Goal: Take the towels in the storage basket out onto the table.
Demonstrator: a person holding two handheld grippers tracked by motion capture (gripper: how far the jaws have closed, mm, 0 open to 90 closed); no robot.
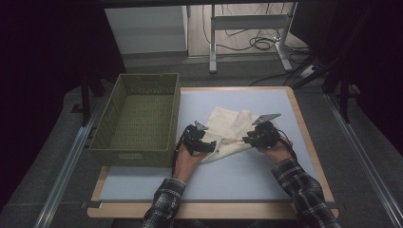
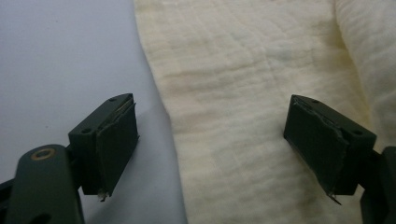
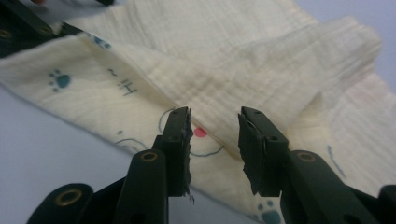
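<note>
A cream cloth [image 1: 228, 124] with small paw prints and drawn figures lies crumpled and partly folded on the pale blue mat [image 1: 237, 175]. My left gripper [image 1: 211, 145] rests at the cloth's left edge. In the left gripper view its jaws [image 2: 210, 135] stand wide apart, one over the mat and one over the cloth [image 2: 243, 70], with neither pad pressing on it. My right gripper [image 1: 247, 140] sits at the cloth's near right side. Its jaws [image 3: 215, 135] are a little apart just above a fold of the cloth [image 3: 224, 60], gripping nothing.
A green slatted basket [image 1: 148, 76] stands on the table's left side, close to my left hand. The mat lies on a wooden tabletop [image 1: 313, 156]. Table legs and cables [image 1: 256, 42] are on the floor behind.
</note>
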